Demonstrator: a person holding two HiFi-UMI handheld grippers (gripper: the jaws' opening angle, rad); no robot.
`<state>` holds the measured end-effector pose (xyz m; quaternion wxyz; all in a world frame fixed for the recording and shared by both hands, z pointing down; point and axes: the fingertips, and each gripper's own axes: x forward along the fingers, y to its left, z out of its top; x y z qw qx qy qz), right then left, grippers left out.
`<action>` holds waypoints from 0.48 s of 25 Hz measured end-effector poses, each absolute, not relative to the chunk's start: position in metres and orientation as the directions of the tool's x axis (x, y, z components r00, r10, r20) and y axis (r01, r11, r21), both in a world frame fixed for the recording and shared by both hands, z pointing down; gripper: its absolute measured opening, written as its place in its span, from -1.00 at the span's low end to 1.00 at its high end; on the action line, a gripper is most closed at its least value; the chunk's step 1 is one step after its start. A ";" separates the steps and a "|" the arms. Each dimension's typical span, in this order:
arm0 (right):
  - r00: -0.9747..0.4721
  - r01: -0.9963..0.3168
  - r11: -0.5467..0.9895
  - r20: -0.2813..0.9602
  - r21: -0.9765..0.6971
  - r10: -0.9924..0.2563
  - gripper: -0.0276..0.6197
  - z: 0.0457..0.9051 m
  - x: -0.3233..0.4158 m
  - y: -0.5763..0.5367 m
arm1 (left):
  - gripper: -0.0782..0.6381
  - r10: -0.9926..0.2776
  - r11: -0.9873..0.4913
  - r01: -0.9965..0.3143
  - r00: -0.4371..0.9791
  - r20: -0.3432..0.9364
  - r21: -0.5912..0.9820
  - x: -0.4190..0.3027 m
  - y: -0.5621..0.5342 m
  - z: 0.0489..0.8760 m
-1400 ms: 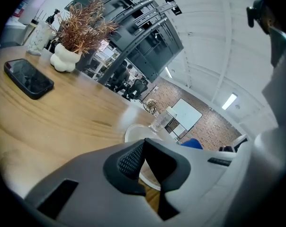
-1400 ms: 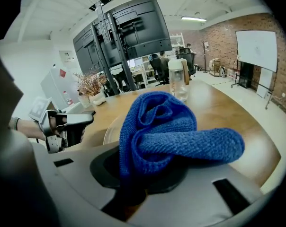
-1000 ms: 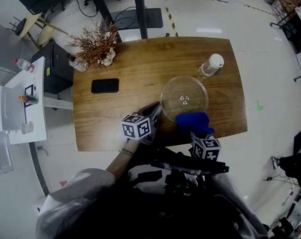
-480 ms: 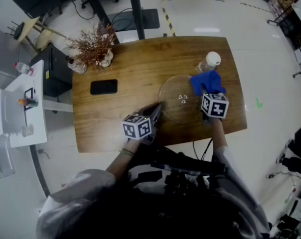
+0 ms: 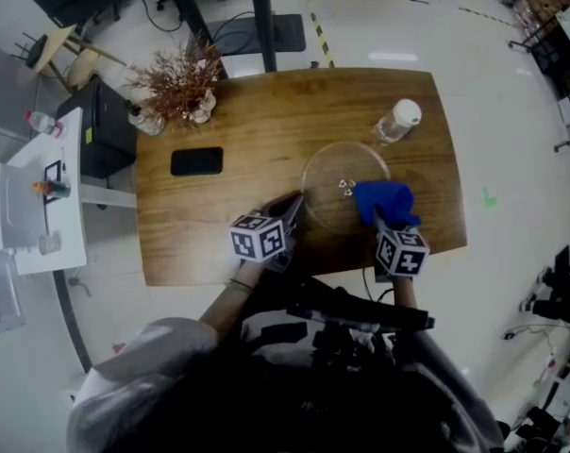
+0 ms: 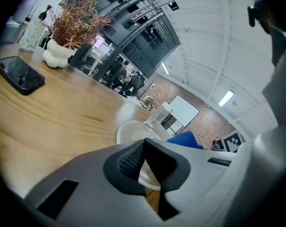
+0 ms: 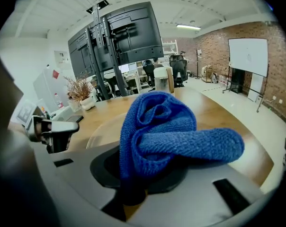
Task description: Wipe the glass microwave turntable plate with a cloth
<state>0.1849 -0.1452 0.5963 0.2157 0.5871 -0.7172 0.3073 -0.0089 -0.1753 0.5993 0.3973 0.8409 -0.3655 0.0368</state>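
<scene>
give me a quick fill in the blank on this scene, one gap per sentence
1. The right hand-held gripper is shut on a ___ cloth.
2. The left hand-held gripper is shut on the rim of the glass plate, which lies on a ___ table.
3. In the head view, the black phone lies to the ___ of the plate.
4. The bottle has a ___ cap.

Missing words: blue; wooden; left; white

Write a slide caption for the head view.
Wiping setup: the left gripper clamps the rim of the glass turntable plate while the right gripper holds a blue cloth on its right side.
</scene>
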 end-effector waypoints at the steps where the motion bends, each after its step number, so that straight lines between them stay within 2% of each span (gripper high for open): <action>1: -0.225 -0.973 0.120 0.674 -0.199 -0.704 -0.65 0.596 0.182 -0.133 | -0.77 -0.582 -0.419 -0.643 0.732 0.354 0.642 -0.007 -0.175 0.599; 8: -0.276 -0.955 0.107 0.694 -0.277 -0.665 -0.65 0.604 0.162 -0.062 | -0.77 -0.567 -0.421 -0.641 0.739 0.365 0.642 -0.004 -0.171 0.603; 12: -0.286 -0.957 0.160 0.692 -0.242 -0.663 -0.65 0.591 0.162 -0.075 | -0.77 -0.561 -0.425 -0.635 0.744 0.363 0.645 -0.001 -0.171 0.602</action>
